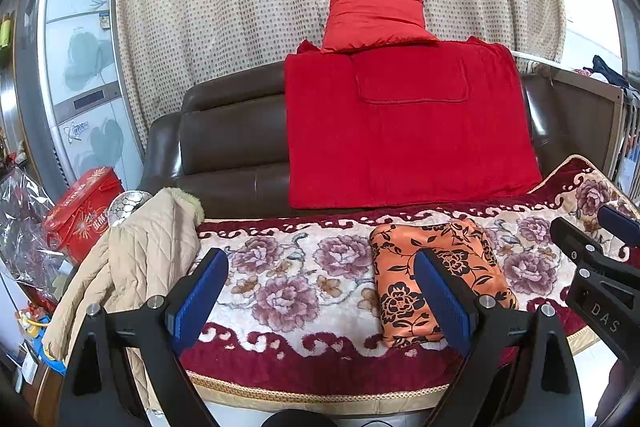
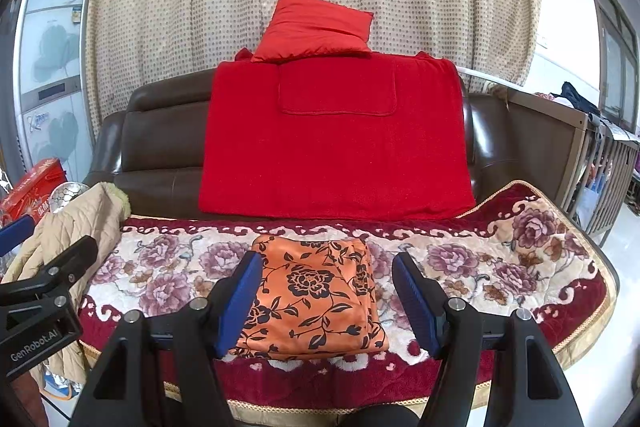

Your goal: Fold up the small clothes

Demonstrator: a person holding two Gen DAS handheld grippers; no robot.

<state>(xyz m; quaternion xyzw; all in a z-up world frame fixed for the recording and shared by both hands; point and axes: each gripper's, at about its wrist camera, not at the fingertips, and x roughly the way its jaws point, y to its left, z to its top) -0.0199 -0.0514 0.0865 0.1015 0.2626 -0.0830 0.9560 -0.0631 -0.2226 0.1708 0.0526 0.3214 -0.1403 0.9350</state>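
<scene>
My left tool [image 1: 320, 291] and right tool [image 2: 326, 293] hang wide open, empty; the orange garment [image 2: 316, 303] looks folded near the sofa's front edge, so I'd press its edges flat.

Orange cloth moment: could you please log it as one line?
orange cloth: folded, on sofa cover | left gripper: open, empty | right gripper: open, empty

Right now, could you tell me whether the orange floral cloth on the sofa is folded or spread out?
Folded: the orange floral cloth lies as a compact rectangle with layered edges showing on the floral sofa cover.
</scene>
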